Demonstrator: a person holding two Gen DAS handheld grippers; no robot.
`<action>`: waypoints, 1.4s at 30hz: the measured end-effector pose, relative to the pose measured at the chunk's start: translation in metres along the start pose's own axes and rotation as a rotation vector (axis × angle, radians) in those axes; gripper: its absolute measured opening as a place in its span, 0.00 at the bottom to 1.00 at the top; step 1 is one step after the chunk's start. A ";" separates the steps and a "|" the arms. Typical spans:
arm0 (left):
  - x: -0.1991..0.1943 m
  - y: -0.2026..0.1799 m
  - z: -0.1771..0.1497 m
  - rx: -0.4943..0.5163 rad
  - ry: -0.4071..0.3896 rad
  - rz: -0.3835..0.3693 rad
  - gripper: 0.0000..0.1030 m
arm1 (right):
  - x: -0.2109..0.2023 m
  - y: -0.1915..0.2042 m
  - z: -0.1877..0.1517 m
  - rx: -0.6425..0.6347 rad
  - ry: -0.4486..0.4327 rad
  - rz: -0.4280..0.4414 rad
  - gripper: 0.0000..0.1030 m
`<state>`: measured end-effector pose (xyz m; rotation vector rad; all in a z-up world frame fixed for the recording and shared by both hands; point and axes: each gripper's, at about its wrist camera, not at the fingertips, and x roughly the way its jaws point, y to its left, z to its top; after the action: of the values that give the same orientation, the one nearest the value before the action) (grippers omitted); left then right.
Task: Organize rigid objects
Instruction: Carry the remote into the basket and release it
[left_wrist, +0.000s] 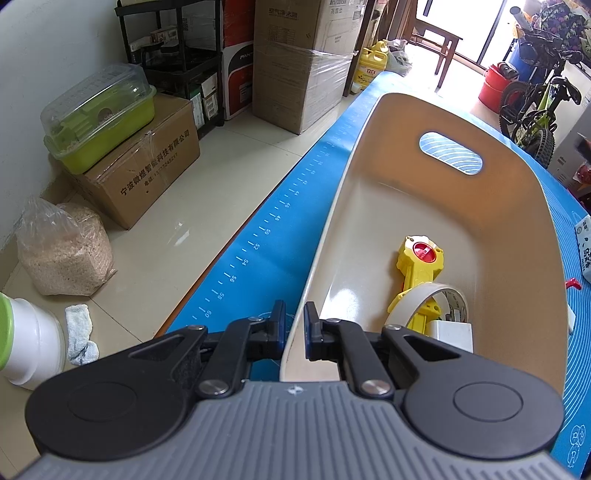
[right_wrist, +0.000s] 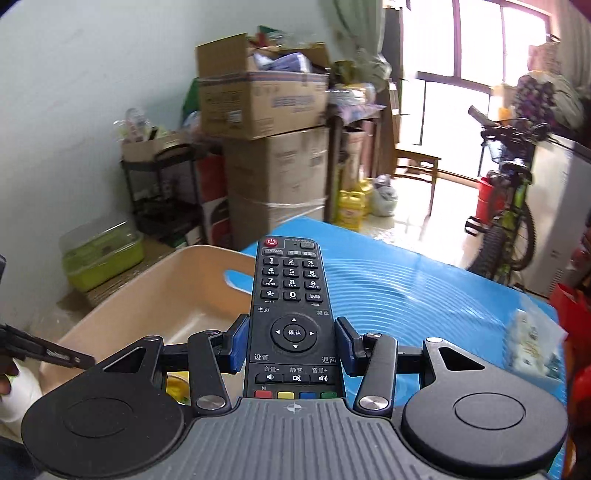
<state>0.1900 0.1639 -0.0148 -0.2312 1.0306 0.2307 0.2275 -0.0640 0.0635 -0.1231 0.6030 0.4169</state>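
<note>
Squarely between right tongs (right_wrist: 293, 343): remote (right_wrist: 291, 295)

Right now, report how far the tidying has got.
Done: the yellow toy, tape roll and a white block lie in the beige bin. In hand: the right gripper clamps the remote; the left gripper pinches the bin's rim. Left: remote into bin; a packet remains on the mat.

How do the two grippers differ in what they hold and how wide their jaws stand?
The left gripper is clamped on the thin rim of the beige bin, jaws nearly together; the right gripper is clamped across the black remote, jaws much wider apart. The left grips an edge of a thing resting on the blue mat; the right holds the remote clear above it. Both have blue pads pressing on their load.
</note>
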 end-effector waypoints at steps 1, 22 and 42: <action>0.000 0.000 0.000 0.001 -0.001 0.001 0.11 | 0.006 0.009 0.002 -0.016 0.005 0.002 0.53; 0.001 -0.003 -0.002 0.014 -0.007 0.004 0.11 | 0.088 0.102 -0.028 -0.145 0.305 0.074 0.53; 0.000 -0.002 -0.002 0.010 -0.008 0.007 0.11 | 0.070 0.090 -0.023 -0.066 0.285 0.091 0.71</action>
<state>0.1887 0.1615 -0.0152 -0.2171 1.0250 0.2327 0.2298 0.0368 0.0056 -0.2207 0.8779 0.5117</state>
